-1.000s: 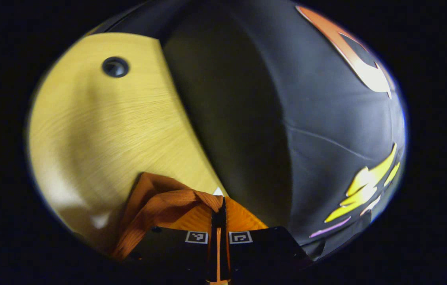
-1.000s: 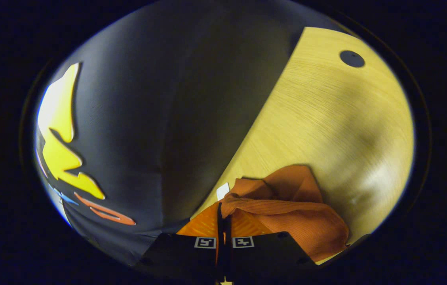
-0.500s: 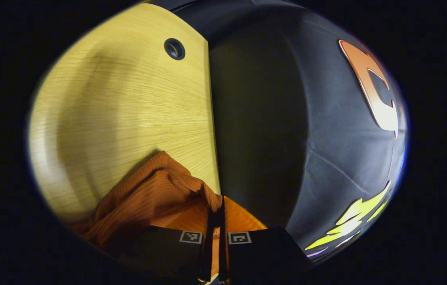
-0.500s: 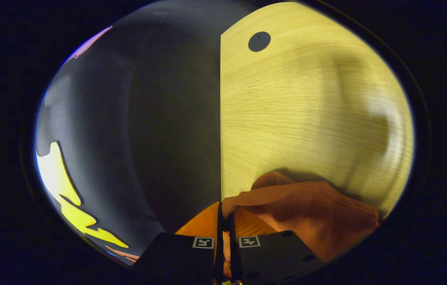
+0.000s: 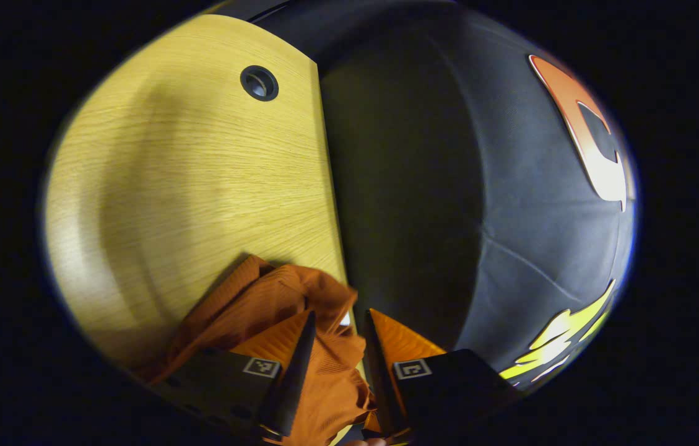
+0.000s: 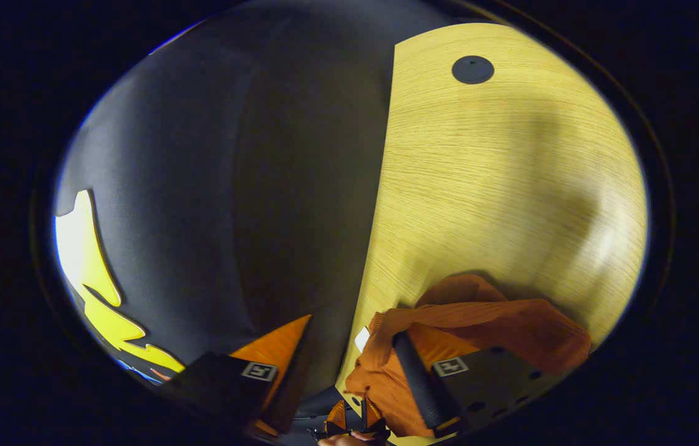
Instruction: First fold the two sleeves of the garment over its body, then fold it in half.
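Orange ribbed knit garment [image 5: 269,303] bunched at pale wooden tabletop [image 5: 188,186] edge, left gripper view; left gripper [image 5: 335,337] spread apart, fabric lying loose between its fingers | right gripper view: same garment [image 6: 498,325] heaped by table [image 6: 498,186] edge; right gripper [image 6: 352,347] spread wide, one finger [image 6: 414,371] over the cloth, the other off the table edge

Garment [image 5: 275,303] mostly cut off by lower edge; rest hidden behind tool fingers [image 5: 290,371].
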Demonstrator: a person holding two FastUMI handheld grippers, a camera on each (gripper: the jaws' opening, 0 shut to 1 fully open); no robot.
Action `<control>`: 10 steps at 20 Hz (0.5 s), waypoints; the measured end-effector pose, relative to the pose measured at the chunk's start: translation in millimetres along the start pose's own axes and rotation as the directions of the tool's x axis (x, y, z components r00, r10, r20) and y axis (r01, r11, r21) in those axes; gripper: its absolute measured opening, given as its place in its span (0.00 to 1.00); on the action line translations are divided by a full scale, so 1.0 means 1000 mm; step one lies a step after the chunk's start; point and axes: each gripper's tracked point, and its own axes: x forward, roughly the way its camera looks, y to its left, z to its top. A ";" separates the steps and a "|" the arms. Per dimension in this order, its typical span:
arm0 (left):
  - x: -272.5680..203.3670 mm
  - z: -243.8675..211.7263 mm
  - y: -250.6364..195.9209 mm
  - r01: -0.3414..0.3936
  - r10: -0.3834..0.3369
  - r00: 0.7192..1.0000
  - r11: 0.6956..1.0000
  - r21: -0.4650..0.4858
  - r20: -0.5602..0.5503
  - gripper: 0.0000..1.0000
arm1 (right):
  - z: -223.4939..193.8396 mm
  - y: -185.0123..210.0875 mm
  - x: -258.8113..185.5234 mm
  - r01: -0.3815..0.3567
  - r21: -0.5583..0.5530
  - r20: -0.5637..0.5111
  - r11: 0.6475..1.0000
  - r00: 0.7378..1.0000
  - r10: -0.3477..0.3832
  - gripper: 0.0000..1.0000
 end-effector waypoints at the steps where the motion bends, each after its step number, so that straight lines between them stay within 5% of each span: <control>1: -0.001 0.000 -0.005 0.013 -0.013 1.000 1.000 -0.010 0.002 0.65 | -0.002 0.005 -0.001 -0.008 -0.014 -0.011 1.000 1.000 0.008 0.90; 2: 0.000 0.001 -0.013 0.032 -0.032 0.999 0.999 -0.019 0.005 0.81 | -0.004 0.010 -0.002 -0.017 -0.027 -0.022 0.999 1.000 0.017 0.94; 3: 0.001 0.001 -0.017 0.043 -0.043 0.999 0.999 -0.020 0.005 0.67 | -0.004 0.012 -0.004 -0.022 -0.041 -0.026 0.999 0.999 0.021 0.94; 5: -0.004 -0.004 -0.025 0.053 -0.053 0.999 0.999 -0.002 -0.009 0.96 | 0.000 0.027 -0.011 -0.059 -0.074 -0.016 0.995 0.998 0.058 0.94; 10: -0.031 -0.007 -0.050 0.073 -0.072 0.997 0.997 0.036 -0.042 0.96 | 0.018 0.064 -0.039 -0.122 -0.110 0.034 0.986 0.991 0.126 0.93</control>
